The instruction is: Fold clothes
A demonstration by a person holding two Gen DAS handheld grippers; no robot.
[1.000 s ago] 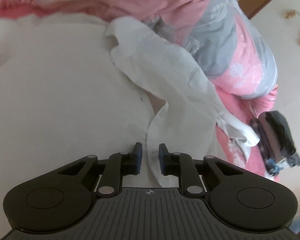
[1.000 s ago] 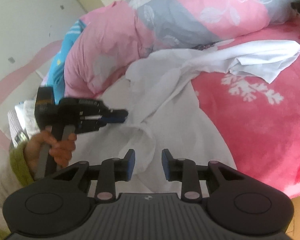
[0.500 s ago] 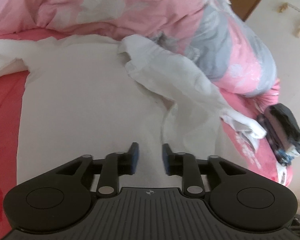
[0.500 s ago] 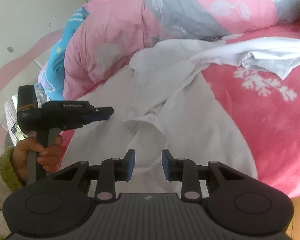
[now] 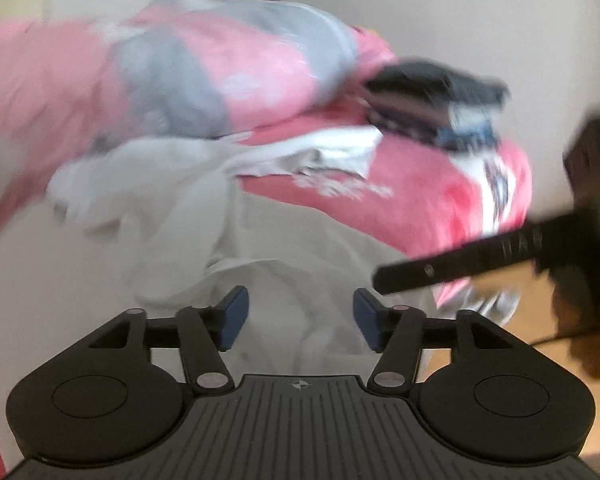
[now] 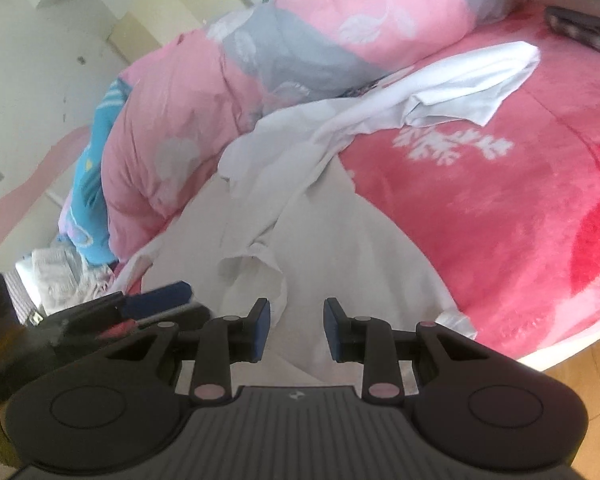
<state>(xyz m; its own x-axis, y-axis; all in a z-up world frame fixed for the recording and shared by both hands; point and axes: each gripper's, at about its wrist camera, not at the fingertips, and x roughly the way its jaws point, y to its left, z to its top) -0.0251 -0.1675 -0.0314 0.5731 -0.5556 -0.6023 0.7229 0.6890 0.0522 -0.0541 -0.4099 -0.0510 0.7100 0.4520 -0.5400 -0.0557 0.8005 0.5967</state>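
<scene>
A bed with a red plush blanket [image 6: 480, 208] fills both views. The white garment [image 6: 340, 248] lies rumpled across the centre of the frame, one sleeve trailing to the upper right. The left gripper [image 5: 300, 316] is opening over it, gripping nothing. The right gripper [image 6: 294, 328] stands narrowly parted, empty. A pink-grey duvet [image 6: 320, 40] is heaped behind.

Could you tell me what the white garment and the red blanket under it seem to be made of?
White garment: thin woven cloth, probably cotton or a blend, matte; it creases sharply and falls in limp folds. Red blanket: plush fleece, likely synthetic; its surface looks fuzzy with a soft sheen, and the white snowflake pattern has blurred edges in the pile. Neither fibre can be confirmed by sight.
</scene>
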